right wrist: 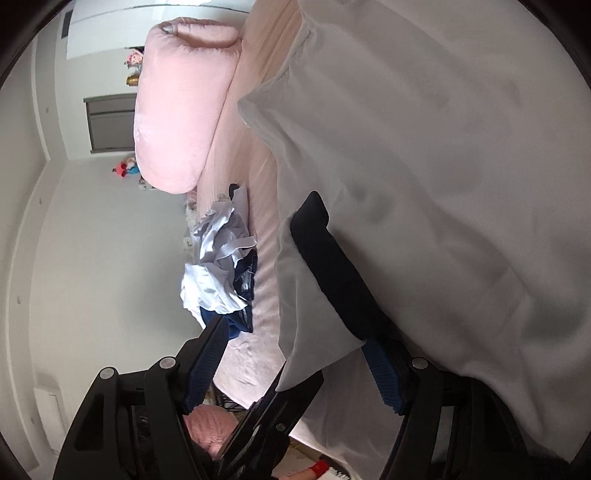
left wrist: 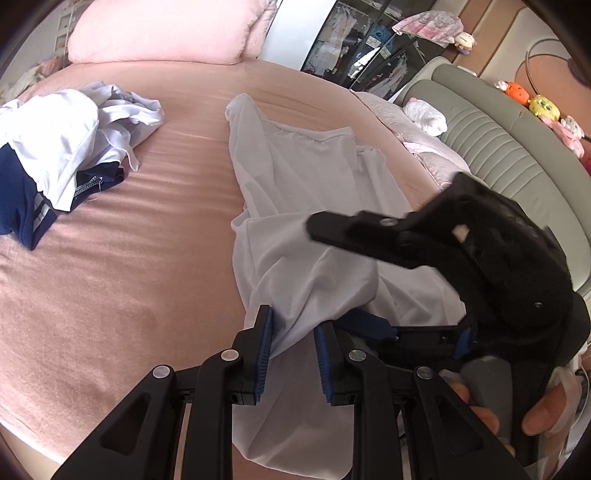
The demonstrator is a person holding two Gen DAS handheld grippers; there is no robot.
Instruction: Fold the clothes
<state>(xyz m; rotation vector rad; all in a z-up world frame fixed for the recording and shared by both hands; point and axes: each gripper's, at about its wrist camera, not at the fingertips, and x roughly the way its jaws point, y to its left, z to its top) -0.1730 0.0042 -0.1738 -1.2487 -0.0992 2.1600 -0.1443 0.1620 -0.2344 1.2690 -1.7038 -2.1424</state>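
We see a bed [left wrist: 122,258] covered with a smooth pink sheet that fills most of the left wrist view. A large pink pillow [left wrist: 166,31] rests at its far end. To the right, we note a grey-green padded headboard [left wrist: 491,147] with ribbed panels, and a row of plush toys [left wrist: 543,107] sits along its upper ledge. Behind the bed, a dark glass-fronted wardrobe [left wrist: 365,48] shows hanging items inside. In the right wrist view, we observe plain white walls [right wrist: 110,258] and a grey panel [right wrist: 110,122] set into one. Soft, even daylight illuminates the room.
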